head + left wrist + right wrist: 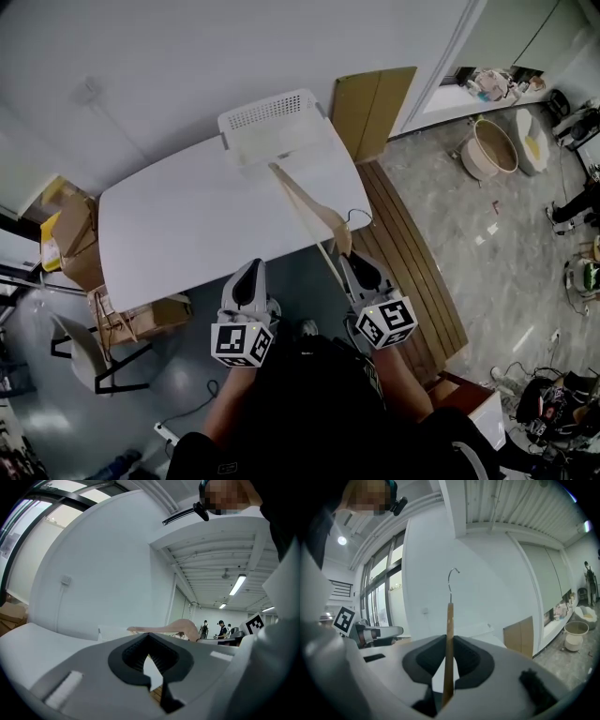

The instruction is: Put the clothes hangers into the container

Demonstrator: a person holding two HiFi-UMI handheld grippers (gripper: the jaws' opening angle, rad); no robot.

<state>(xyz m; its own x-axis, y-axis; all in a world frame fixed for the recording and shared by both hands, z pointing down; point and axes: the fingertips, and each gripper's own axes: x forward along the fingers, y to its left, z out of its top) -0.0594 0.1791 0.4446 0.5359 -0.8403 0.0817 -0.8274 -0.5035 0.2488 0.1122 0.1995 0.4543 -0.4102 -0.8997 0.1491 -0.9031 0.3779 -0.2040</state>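
The right claw [345,255] is pinching a wooden hanger [305,202] near its middle, just below the neck. In the right gripper view the wood stands edge-on between the two pads, which press on it from either side, and the wire hook [452,573] rises straight above.

From overhead, the hanger's long axis runs on a diagonal from that claw out across the white tabletop [187,234]. Its far tip points at the container [246,117] and reaches that basket's near rim, though I cannot tell whether it touches. The hook curls off to the side facing away from the container, out past the tabletop's right edge. The hanger is held up off the surface, not lying on it.

The container sits at the far edge of the tabletop, with a cardboard sheet [372,111] leaning just to its right.

The left claw [250,267] hangs at the near edge of the tabletop, well apart from the container. Its pads are pressed together at the tips with nothing between them.
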